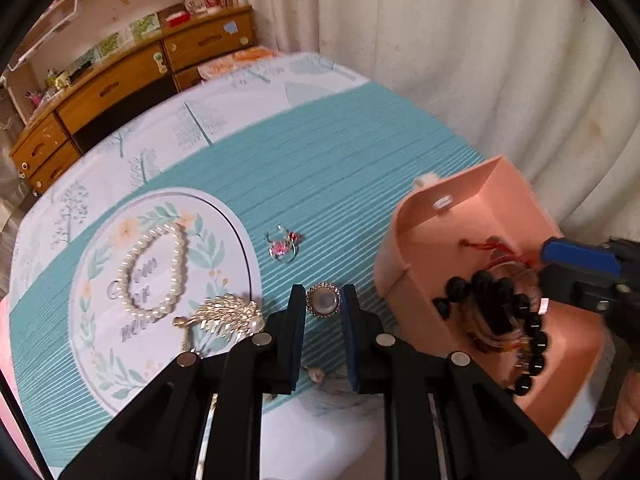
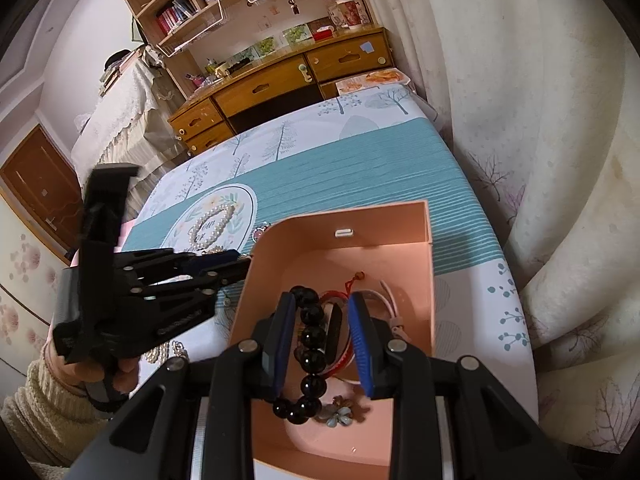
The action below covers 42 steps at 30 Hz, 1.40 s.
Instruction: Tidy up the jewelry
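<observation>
We see the left gripper (image 1: 323, 300) low over the teal striped tablecloth (image 1: 328, 168), with a round silver brooch (image 1: 323, 301) lying between its fingertips. The jaws stand close on both sides of the brooch, but we cannot tell if the pads already press on it.

From the brooch, a pink-stone ring (image 1: 284, 247) lies on the cloth at about 11 o'clock. A gold leaf brooch (image 1: 224, 314) lies at 9 o'clock, on the edge of a round flowered print. A pearl bracelet (image 1: 154, 272) lies further at 10 o'clock, in the middle of this print.

The pink box (image 2: 428, 264) stands open at 3 o'clock from the brooch. In it we see a black bead bracelet (image 2: 310, 344), a red cord bracelet and a small flower piece (image 2: 340, 414).

The right gripper (image 2: 322, 336) reaches into the box. Its jaws stand apart around the black beads and a dark flat piece; whether they clamp something we cannot tell. A hand in a cream sleeve (image 2: 44, 400) holds the left tool.
</observation>
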Each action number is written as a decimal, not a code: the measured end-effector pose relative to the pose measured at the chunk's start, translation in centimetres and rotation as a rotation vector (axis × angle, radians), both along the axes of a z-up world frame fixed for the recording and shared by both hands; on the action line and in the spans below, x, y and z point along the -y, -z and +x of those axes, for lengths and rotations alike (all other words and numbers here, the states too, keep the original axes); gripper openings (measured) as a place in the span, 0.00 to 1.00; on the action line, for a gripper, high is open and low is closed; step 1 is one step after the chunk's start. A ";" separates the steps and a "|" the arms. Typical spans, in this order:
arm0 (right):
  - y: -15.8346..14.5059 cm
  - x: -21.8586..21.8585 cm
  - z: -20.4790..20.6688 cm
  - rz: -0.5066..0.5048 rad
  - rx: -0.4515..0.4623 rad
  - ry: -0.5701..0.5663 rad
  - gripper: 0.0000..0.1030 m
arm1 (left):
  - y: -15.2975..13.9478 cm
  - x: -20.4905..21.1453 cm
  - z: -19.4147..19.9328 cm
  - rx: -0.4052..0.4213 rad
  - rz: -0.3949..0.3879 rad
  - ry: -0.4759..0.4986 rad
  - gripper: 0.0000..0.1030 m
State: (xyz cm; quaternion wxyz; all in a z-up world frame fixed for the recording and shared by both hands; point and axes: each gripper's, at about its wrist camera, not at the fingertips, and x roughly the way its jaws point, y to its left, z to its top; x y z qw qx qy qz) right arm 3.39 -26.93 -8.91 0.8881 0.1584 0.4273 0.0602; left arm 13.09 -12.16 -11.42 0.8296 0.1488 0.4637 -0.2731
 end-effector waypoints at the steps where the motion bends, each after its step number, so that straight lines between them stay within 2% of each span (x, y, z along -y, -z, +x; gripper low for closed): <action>1: -0.2 0.0 -0.1 0.000 0.005 0.001 0.27 | -0.7 -0.1 -0.4 0.010 -0.010 -0.003 0.15; 5: -1.2 0.3 -0.8 -0.005 0.033 0.012 0.27 | -4.7 -0.2 -3.0 0.068 -0.074 0.014 0.15; 11: -4.1 0.9 -1.6 -0.054 0.082 0.039 0.27 | -9.0 1.7 -5.5 0.125 -0.127 0.030 0.15; 14: -5.5 1.3 -1.8 -0.083 0.102 0.061 0.27 | -10.1 2.5 -5.8 0.139 -0.135 0.013 0.15; 18: -6.3 1.7 -2.1 -0.089 0.115 0.071 0.27 | -10.1 3.8 -5.7 0.138 -0.146 0.008 0.15; 19: -6.4 1.6 -2.3 -0.090 0.116 0.070 0.27 | -9.9 4.2 -5.6 0.148 -0.139 0.002 0.21; 21: -6.4 1.5 -2.6 -0.091 0.116 0.064 0.27 | -9.3 4.8 -5.1 0.175 -0.102 -0.029 0.41; 23: -6.5 1.3 -3.0 -0.093 0.120 0.058 0.27 | -8.9 5.0 -4.9 0.186 -0.085 -0.067 0.50; 25: -6.7 1.2 -3.2 -0.095 0.124 0.054 0.27 | -8.8 4.7 -5.0 0.194 -0.084 -0.084 0.52; 29: -6.7 0.8 -3.6 -0.097 0.126 0.045 0.27 | -9.2 4.1 -6.3 0.246 -0.077 -0.111 0.70; 37: -7.4 -0.5 -4.2 -0.094 0.135 0.017 0.27 | -10.4 1.0 -8.5 0.295 -0.062 -0.160 0.74; 42: -7.7 -2.3 -4.4 -0.096 0.138 -0.024 0.27 | -11.1 -3.2 -9.5 0.316 -0.025 -0.239 0.74</action>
